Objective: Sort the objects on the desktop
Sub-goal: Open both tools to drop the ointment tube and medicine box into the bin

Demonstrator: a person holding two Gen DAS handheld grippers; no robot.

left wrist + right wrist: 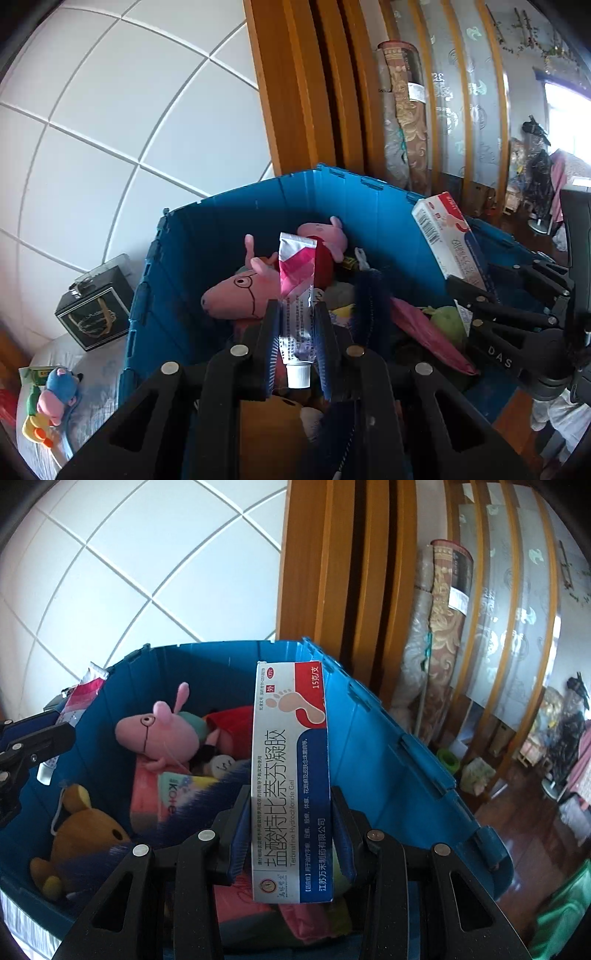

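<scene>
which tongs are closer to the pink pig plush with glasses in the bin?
Left. The left tongs, shut on the tube, hang just in front of the pink pig plush. The right tongs, shut on the gel box, sit further off toward the blue bin wall.

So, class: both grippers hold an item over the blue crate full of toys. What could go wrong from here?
1. The left gripper pinches the ointment tube only near its cap; the long free end could swing or slip.
2. The right gripper holds the tall medicine box by its lower half, so it might tip.
3. Dropped into the blue crate, both could get lost among the plush toys.
</scene>
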